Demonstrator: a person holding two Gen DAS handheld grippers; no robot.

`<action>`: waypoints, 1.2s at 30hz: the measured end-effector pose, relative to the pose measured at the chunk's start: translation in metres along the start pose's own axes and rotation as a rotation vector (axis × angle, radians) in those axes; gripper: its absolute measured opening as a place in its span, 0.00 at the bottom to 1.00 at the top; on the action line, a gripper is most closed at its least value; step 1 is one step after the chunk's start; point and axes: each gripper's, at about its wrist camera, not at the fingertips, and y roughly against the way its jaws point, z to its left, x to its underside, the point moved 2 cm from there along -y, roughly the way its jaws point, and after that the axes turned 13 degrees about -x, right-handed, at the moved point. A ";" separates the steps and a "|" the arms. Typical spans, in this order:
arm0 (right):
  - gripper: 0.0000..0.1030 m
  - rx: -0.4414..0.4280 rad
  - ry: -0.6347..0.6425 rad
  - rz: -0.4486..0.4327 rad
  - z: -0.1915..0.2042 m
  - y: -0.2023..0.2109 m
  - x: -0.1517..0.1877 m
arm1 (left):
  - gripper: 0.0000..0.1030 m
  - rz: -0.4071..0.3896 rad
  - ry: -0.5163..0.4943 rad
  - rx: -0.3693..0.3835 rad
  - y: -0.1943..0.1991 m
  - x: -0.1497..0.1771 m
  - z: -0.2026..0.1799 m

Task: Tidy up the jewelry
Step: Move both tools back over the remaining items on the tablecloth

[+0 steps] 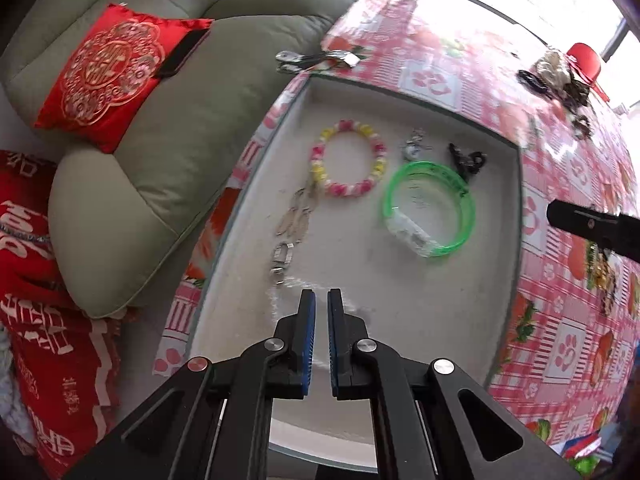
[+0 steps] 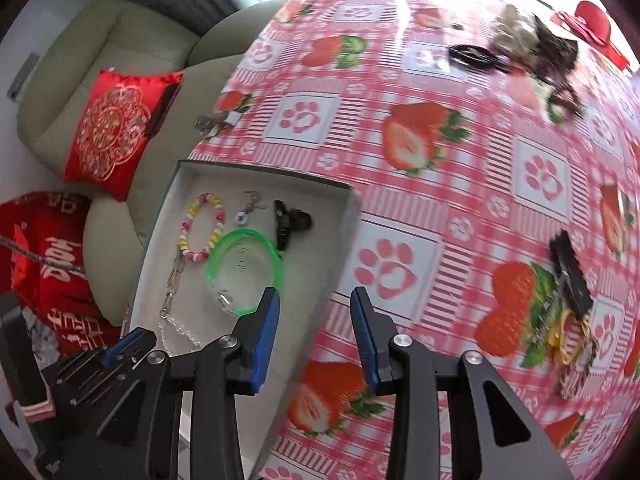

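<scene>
A shallow white tray [image 1: 400, 300] sits at the edge of a table with a strawberry-print cloth. In it lie a pink and yellow bead bracelet [image 1: 352, 158], a green bangle [image 1: 430, 208], a small silver charm [image 1: 414, 146], a black clip [image 1: 466, 160] and a silver chain [image 1: 296, 216] ending in clear beads. My left gripper [image 1: 321, 300] hangs shut above the tray's near end, by the clear beads; I see nothing gripped. My right gripper [image 2: 314, 300] stands open with nothing between its fingers, over the tray's right wall [image 2: 344, 240]. The same bangle [image 2: 244, 272] lies just left of it.
On the cloth to the right lie a black comb with yellow rings [image 2: 568, 280], a black hair tie [image 2: 472, 56], a fluffy piece [image 2: 532, 44] and a red item [image 2: 592, 24]. Keys [image 2: 212, 122] lie behind the tray. A sofa with a red cushion [image 1: 108, 72] stands left.
</scene>
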 end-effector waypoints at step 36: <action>0.81 0.221 -0.425 -0.112 -0.214 0.125 0.099 | 1.00 -0.114 -0.412 0.115 0.056 -0.026 -0.235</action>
